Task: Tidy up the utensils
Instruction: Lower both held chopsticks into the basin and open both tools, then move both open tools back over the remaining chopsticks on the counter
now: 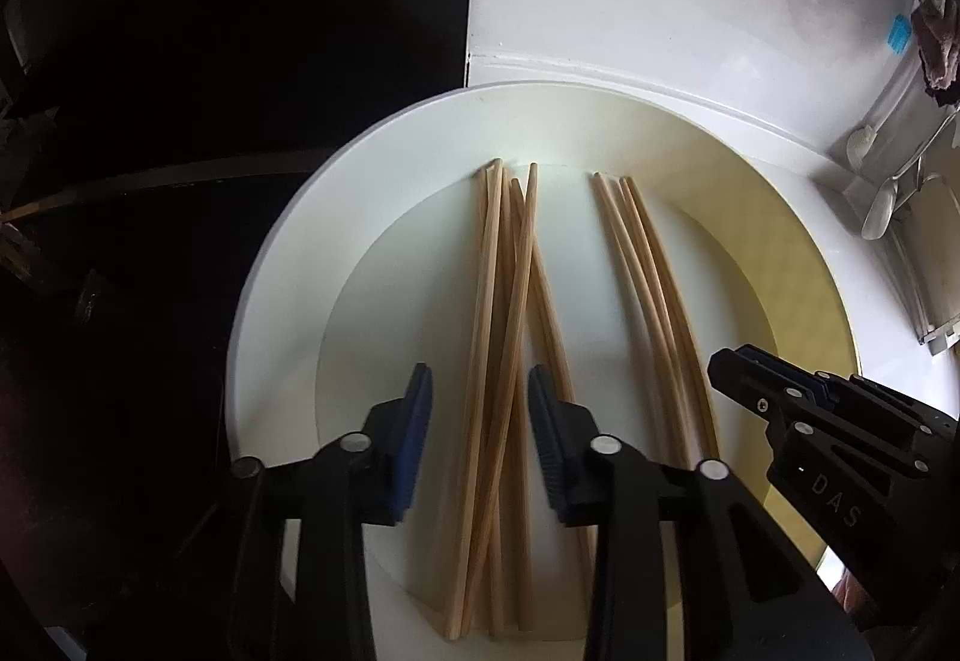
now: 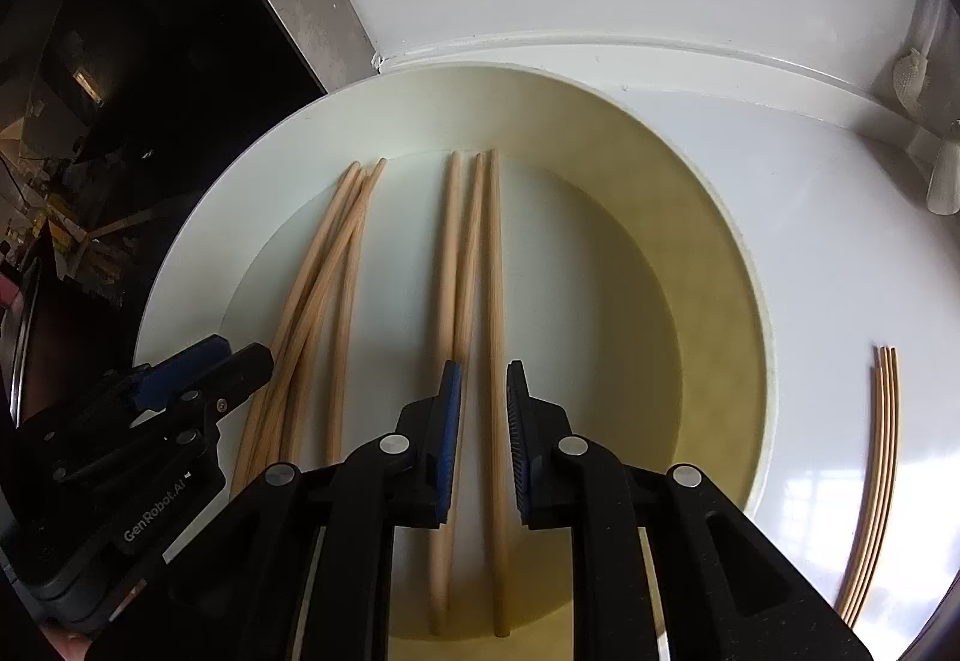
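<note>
Left wrist view shows your left gripper (image 1: pixel 480 409) with its fingers spread, pinching nothing, over the crossed bundle of chopsticks (image 1: pixel 504 337) in the middle of the white plate (image 1: pixel 270 301); a second group (image 1: pixel 654 301) lies just beside it toward three o'clock, by your right gripper (image 2: pixel 485 409), whose fingers stand slightly apart around a loose stick. I'd judge these sticks light, stiff and smooth, apt to roll or pivot, so grip near mid-length across several at once. Three more (image 2: pixel 873 481) lie off the plate at three o'clock.
</note>
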The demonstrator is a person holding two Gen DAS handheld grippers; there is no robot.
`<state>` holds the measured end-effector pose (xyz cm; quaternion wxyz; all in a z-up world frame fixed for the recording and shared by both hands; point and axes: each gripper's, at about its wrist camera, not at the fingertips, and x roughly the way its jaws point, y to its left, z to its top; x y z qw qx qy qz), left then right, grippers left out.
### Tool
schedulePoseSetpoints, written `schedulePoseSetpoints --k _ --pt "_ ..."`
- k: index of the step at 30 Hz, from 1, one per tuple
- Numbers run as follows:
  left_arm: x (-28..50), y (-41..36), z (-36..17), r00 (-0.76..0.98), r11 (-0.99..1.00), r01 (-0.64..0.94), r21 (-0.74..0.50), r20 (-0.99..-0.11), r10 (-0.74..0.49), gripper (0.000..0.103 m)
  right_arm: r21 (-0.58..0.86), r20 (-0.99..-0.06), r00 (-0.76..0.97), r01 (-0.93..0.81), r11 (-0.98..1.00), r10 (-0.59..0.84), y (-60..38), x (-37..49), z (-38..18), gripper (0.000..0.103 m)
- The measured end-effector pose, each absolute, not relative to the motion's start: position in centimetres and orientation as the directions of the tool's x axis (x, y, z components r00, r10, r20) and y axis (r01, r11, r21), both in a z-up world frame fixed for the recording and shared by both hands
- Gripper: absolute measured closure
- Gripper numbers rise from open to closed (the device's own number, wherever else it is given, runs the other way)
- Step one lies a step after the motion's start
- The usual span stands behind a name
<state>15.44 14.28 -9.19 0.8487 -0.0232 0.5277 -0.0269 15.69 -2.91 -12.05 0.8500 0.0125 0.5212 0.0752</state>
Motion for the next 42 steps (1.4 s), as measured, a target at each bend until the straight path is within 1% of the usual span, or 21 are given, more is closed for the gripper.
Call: schedulePoseSetpoints --k 2,3,4,5,9,13,19,24,31,35,42 --pt "15.0 14.6 -8.7 0.455 0.998 0.014 -0.059 -0.889 -0.059 0.052 0.097 -0.879 0.457 -0.115 0.989 0.139 -3.2 15.3 -11.6 0.084" --pt "14.8 14.8 -8.5 0.461 0.998 0.009 -0.055 -0.886 -0.053 0.039 0.095 -0.875 0.464 -0.114 0.989 0.138 -3.3 15.0 -11.3 0.081" --pt "14.5 15.0 -8.2 0.471 0.999 -0.002 -0.054 -0.881 -0.047 0.023 0.096 -0.872 0.470 -0.113 0.989 0.138 -3.5 14.8 -11.1 0.076" --pt "14.2 15.3 -7.8 0.485 0.998 -0.014 -0.057 -0.873 -0.043 0.020 0.101 -0.868 0.476 -0.112 0.989 0.142 -3.7 14.5 -10.8 0.075" --pt "13.5 15.5 -7.3 0.498 0.998 -0.032 -0.062 -0.866 -0.038 0.019 0.104 -0.861 0.485 -0.120 0.987 0.149 -4.3 13.0 -10.2 0.074" --pt "12.5 15.5 -6.8 0.501 0.999 -0.027 -0.047 -0.865 -0.027 0.019 0.100 -0.855 0.498 -0.117 0.988 0.146 -4.7 11.7 -9.7 0.061" --pt "11.2 15.8 -5.5 0.513 0.999 -0.019 -0.039 -0.858 -0.023 0.017 0.113 -0.841 0.520 -0.096 0.989 0.147 -5.8 10.3 -9.0 0.058" --pt "10.3 14.5 -4.6 0.527 1.000 0.001 -0.027 -0.849 -0.023 0.017 0.126 -0.826 0.545 -0.065 0.990 0.141 -7.7 8.7 -7.9 0.056" --pt "9.4 11.2 -4.0 0.531 0.998 0.049 -0.034 -0.845 -0.055 0.017 0.121 -0.817 0.566 -0.017 0.993 0.109 -11.0 6.8 -6.9 0.055" --pt "8.9 8.8 -4.0 0.528 0.996 0.078 -0.050 -0.845 -0.084 0.015 0.101 -0.811 0.580 0.010 0.995 0.076 -13.4 5.7 -6.4 0.050" --pt "7.7 4.5 -4.2 0.512 0.990 0.125 -0.064 -0.850 -0.120 0.015 0.071 -0.812 0.584 0.069 0.995 0.017 -18.3 3.8 -6.2 0.049"
